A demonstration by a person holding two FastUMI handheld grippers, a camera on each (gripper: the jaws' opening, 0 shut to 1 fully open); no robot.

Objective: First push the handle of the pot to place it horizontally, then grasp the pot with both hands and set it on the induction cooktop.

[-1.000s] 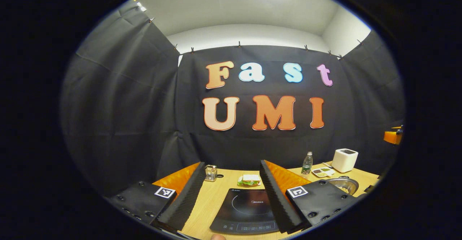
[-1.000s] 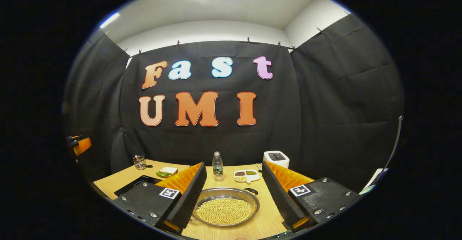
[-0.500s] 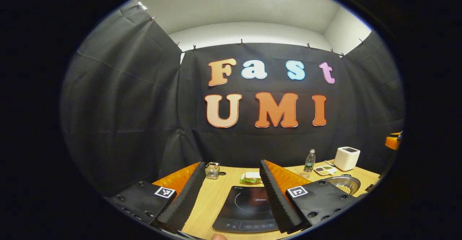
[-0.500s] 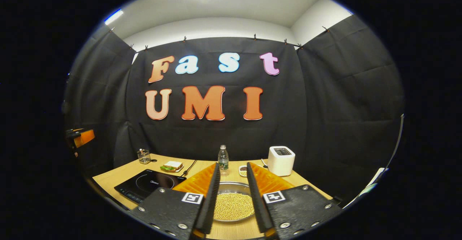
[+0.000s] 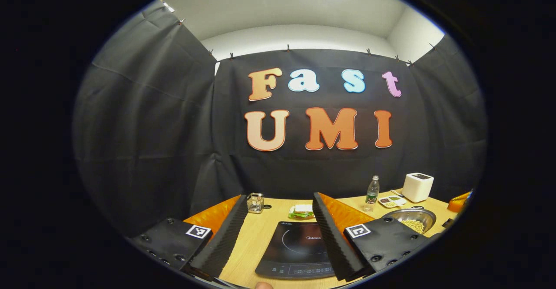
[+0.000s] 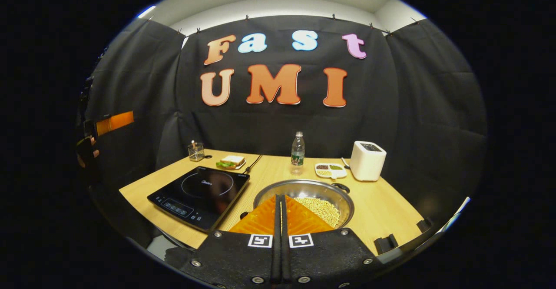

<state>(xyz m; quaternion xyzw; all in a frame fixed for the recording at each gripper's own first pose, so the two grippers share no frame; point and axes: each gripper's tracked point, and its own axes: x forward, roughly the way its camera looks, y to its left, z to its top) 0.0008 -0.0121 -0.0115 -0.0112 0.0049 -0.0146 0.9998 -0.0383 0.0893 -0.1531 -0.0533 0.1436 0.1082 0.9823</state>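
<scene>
On the bench (image 6: 382,202), the pot (image 6: 304,190) sat at about three o'clock from the cooktop (image 6: 200,193), just beside it and not on it, part-filled with pale beans (image 6: 323,208). The right gripper (image 6: 280,206) hung over the pot's near rim with its two fingers pressed together and nothing between them. I judged that fitted a pushing tool rather than a grasp, since the handle has to be nudged level first. A small dark handle (image 6: 341,187) showed at the pot's far rim, at roughly one o'clock; its near-side twin I could not make out behind the fingers.

The left gripper (image 5: 278,232) was held with its fingers wide apart and empty above the cooktop (image 5: 299,250), the pot (image 5: 412,219) off at its three o'clock. It looked parked there to wait for the two-handed lift. Beyond, at twelve o'clock, a water bottle (image 6: 297,149), a white toaster (image 6: 367,161) and a sandwich (image 6: 231,161) stood well apart from the work.
</scene>
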